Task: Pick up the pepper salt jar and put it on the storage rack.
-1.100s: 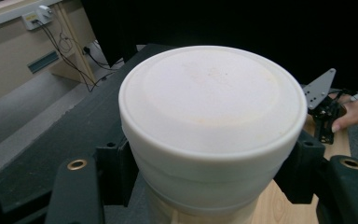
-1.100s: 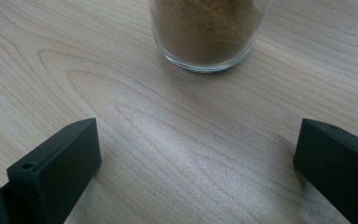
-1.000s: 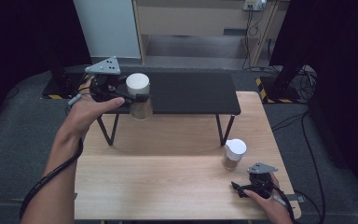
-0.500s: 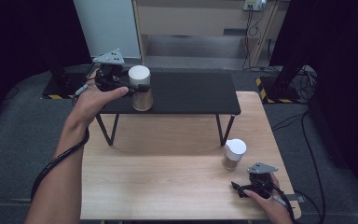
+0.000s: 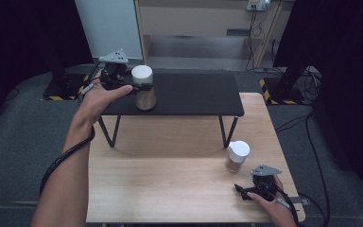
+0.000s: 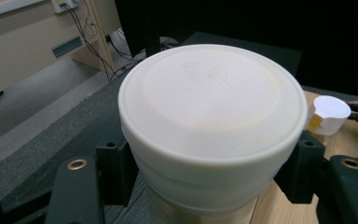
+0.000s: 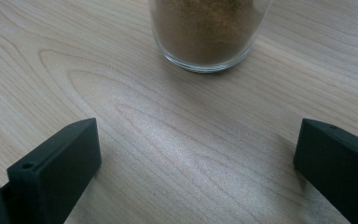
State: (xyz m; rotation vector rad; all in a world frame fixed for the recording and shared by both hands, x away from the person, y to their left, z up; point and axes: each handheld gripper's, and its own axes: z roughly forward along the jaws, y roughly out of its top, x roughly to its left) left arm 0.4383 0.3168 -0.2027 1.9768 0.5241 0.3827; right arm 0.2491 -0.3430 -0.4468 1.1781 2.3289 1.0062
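White-lidded jar (image 5: 143, 90) clamped in left claw (image 5: 139, 87) on black shelf (image 5: 194, 97) | right claw (image 5: 246, 191) spread, empty

In the left gripper view, the lower body of the held jar (image 6: 212, 135) is being cut off by the bottom edge, and its contents are being hidden by the white lid (image 6: 209, 100). In the right gripper view, the second jar (image 7: 208, 32) is being cropped by the top edge, so its lid is being left out. In the high view, the right gripper (image 5: 250, 190) is being partly covered by the hand (image 5: 274, 208), and the jaw gap is being rendered too small to judge there.
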